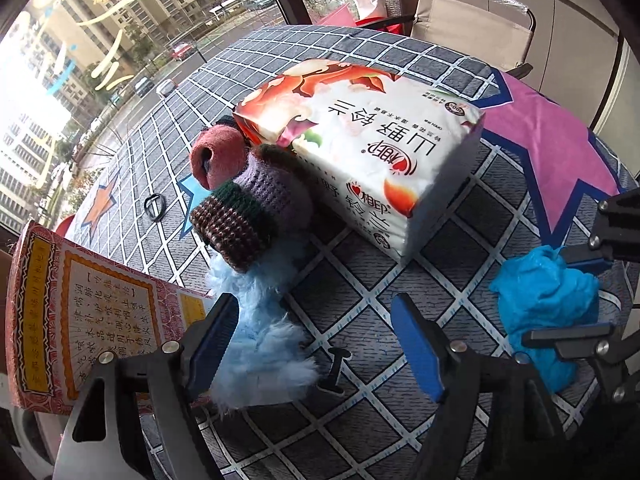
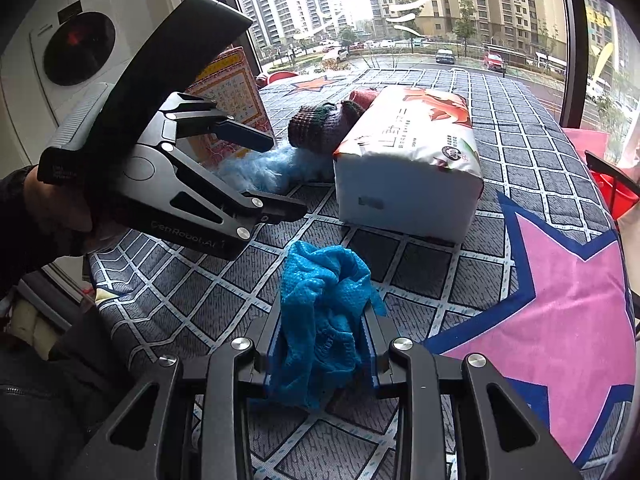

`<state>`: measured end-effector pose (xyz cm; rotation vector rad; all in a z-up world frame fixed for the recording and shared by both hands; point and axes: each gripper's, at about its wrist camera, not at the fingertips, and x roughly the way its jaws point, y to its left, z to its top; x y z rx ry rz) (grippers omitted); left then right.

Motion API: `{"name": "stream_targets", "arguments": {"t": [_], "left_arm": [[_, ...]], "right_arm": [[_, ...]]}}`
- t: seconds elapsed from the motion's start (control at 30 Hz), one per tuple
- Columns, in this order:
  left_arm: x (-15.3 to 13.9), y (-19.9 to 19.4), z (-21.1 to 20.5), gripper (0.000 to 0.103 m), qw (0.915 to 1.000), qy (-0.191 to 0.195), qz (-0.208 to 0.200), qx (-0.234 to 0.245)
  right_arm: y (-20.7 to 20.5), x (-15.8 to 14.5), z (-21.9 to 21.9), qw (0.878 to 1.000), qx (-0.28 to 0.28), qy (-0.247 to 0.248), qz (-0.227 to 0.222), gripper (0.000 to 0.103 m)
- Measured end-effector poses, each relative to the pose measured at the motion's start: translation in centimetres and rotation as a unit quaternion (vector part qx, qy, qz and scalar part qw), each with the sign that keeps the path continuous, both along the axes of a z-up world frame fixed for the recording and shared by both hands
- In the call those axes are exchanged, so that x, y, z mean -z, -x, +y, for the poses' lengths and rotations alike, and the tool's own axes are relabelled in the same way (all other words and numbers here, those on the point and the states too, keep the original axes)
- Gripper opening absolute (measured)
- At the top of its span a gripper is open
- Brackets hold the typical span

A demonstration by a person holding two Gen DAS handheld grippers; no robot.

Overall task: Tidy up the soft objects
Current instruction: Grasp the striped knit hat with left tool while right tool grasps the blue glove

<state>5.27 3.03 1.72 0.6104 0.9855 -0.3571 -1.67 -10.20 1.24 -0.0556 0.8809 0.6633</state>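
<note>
My right gripper (image 2: 322, 344) is shut on a crumpled blue cloth (image 2: 324, 312), which also shows in the left wrist view (image 1: 548, 304). My left gripper (image 1: 316, 340) is open; a fluffy light-blue item (image 1: 260, 336) lies beside its left finger (image 1: 212, 340). Against the fluff rests a striped knitted piece (image 1: 248, 212) with a reddish-pink knit (image 1: 216, 156) behind it. A tissue pack (image 1: 372, 148) lies beside them. The right wrist view shows the left gripper (image 2: 276, 172) open over the fluff (image 2: 272, 168), with the knits (image 2: 320, 124) and tissue pack (image 2: 412, 164) beyond.
All lies on a grid-patterned cloth with stars (image 1: 360, 280). A red and yellow printed box (image 1: 80, 320) stands at the left. A small dark ring (image 1: 154, 208) lies on the cloth. A folding chair (image 1: 472, 28) stands behind, and a washing machine (image 2: 76, 52) at the left.
</note>
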Motion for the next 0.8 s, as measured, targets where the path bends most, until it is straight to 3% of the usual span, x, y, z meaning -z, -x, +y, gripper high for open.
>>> {"name": "stream_targets", "arguments": {"t": [0.07, 0.17, 0.27, 0.5, 0.67, 0.77, 0.8], "left_arm": [[-0.1, -0.1, -0.1, 0.081, 0.9999, 0.001, -0.012, -0.007], [-2.0, -0.3, 0.1, 0.081, 0.9981, 0.035, -0.049, -0.007], [-2.9, -1.6, -0.1, 0.084, 0.9970, 0.024, -0.073, -0.006], [-0.4, -4.6, -2.0, 0.084, 0.9975, -0.058, -0.038, 0.016], [1.7, -6.2, -2.7, 0.088, 0.9897, -0.138, -0.026, 0.029], [2.1, -7.3, -2.3, 0.087, 0.9924, -0.121, 0.003, 0.020], [1.8, -7.2, -2.1, 0.075, 0.9946, -0.101, 0.012, 0.019]], "right_arm": [[0.1, -0.1, 0.1, 1.000, -0.001, 0.001, -0.001, 0.033], [0.2, 0.0, 0.0, 1.000, -0.003, -0.001, -0.001, 0.033], [0.2, 0.2, -0.2, 1.000, -0.002, -0.004, 0.001, 0.033], [0.2, 0.2, -0.2, 1.000, -0.001, -0.009, 0.001, 0.033], [0.1, 0.2, -0.4, 1.000, -0.002, -0.013, 0.002, 0.033], [0.1, 0.2, -0.3, 1.000, -0.001, -0.014, 0.001, 0.033], [0.1, 0.2, -0.4, 1.000, 0.000, -0.015, 0.001, 0.033]]}}
